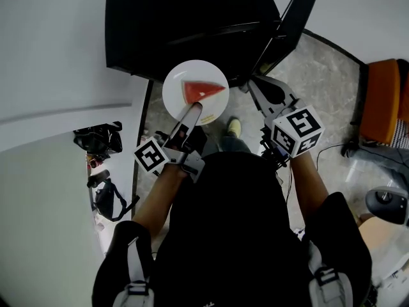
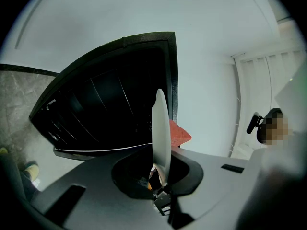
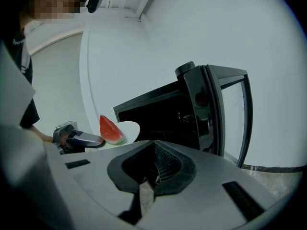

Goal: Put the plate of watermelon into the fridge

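A white plate (image 1: 192, 82) carries one red watermelon wedge (image 1: 203, 90). My left gripper (image 1: 194, 110) is shut on the plate's near rim and holds it level in front of the black fridge (image 1: 185, 18). The fridge door (image 1: 291, 21) stands open to the right. In the left gripper view the plate (image 2: 161, 128) shows edge-on between the jaws of the left gripper (image 2: 160, 182), with the wedge (image 2: 180, 134) behind it and the dark fridge interior (image 2: 105, 104) beyond. My right gripper (image 1: 253, 83) hangs shut and empty beside the door, right of the plate (image 3: 128, 127).
The fridge stands on a grey marble floor (image 1: 319, 75) against a white wall. An orange seat (image 1: 382, 101) is at the right, with a cable on the floor near it. Dark bags (image 1: 99, 139) lie at the left. The person's shoe (image 1: 234, 128) is just below the plate.
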The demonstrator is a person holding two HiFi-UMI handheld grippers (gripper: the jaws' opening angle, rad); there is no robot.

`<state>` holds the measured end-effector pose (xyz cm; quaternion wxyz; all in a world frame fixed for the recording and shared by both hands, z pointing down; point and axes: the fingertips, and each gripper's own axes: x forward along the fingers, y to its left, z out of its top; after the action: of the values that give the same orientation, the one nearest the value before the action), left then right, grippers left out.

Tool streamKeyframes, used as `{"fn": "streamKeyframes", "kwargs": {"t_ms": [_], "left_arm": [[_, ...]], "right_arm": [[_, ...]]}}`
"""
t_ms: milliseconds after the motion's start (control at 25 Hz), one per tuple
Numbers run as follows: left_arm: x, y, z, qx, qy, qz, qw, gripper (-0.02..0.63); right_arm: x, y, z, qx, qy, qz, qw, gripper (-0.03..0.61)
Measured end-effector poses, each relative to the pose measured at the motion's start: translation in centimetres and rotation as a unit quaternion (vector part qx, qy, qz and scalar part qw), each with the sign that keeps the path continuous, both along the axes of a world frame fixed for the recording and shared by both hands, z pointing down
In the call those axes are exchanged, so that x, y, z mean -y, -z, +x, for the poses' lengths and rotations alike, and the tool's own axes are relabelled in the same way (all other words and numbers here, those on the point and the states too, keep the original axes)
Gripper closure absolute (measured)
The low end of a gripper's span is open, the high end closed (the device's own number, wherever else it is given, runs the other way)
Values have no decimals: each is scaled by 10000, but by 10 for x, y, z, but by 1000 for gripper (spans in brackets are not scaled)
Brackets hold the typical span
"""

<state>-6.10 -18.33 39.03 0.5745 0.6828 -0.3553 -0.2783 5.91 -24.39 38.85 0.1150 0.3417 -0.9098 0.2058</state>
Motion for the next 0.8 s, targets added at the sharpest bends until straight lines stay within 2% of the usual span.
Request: {"fn": "streamKeyframes", "kwargs": {"t_ms": [200, 520, 800], "left_arm": [[-4, 0, 3, 43, 84, 30, 10000, 583], [-3, -8, -4, -89, 193, -32, 9998, 583], [-1, -28, -9, 74, 107, -117, 9998, 583]], "right_arm": [[-4, -2, 0, -23, 154, 21, 9999, 568], [-8, -10, -10, -141, 183, -66, 9997, 568], [-8, -18, -16, -247, 169, -119, 9995, 568]]}}
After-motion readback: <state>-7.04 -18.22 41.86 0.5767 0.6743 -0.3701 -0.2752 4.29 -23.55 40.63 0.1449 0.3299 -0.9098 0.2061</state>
